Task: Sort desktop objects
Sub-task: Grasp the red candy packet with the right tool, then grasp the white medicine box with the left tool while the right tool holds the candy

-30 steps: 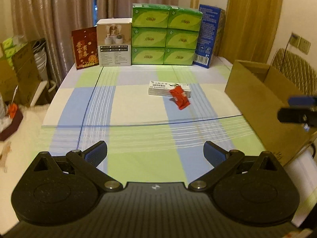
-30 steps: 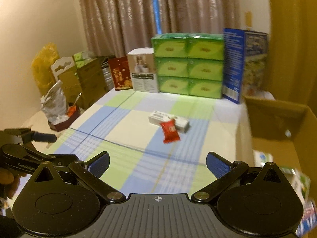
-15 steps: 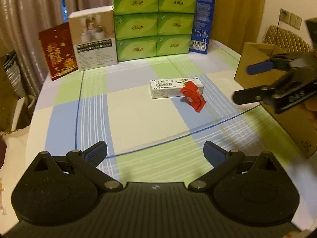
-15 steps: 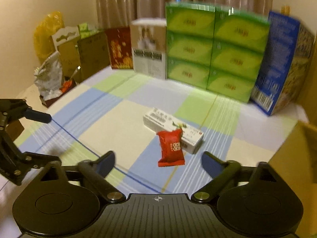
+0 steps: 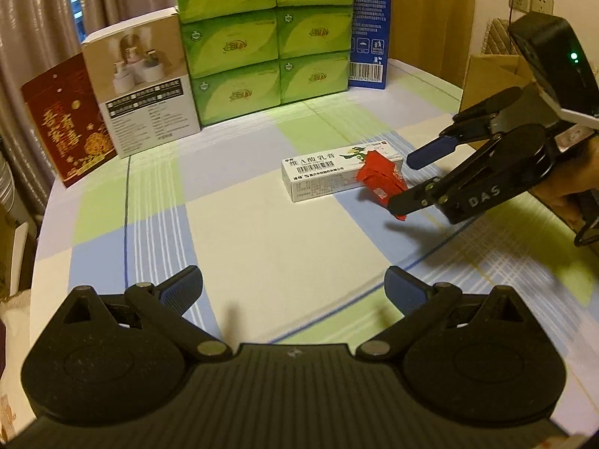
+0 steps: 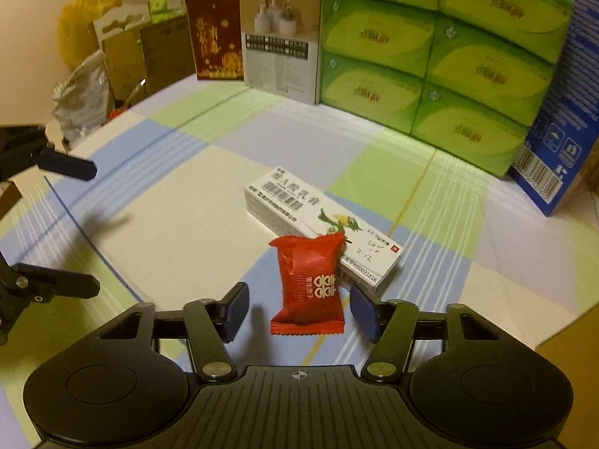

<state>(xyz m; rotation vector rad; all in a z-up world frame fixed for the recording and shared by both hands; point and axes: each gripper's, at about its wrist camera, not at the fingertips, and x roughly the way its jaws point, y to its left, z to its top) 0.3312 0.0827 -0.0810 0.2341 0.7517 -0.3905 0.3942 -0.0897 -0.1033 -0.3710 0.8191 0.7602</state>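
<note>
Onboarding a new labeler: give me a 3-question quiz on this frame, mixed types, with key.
1. True or false: the right gripper is shut on the red candy packet.
2. Multiple choice: the packet's top end leans on A) the green tissue boxes B) the white ointment box C) the blue box.
3. Fill in: the left gripper is ____ and holds nothing.

Key: 1 false, it is open with a finger on each side of the packet; 2 B; 3 open.

white box (image 6: pixel 322 232): "h50021816", handwritten "2.12". my right claw (image 5: pixel 413 179): "das" on its side. red box (image 5: pixel 63 123): gold chinese characters.
</note>
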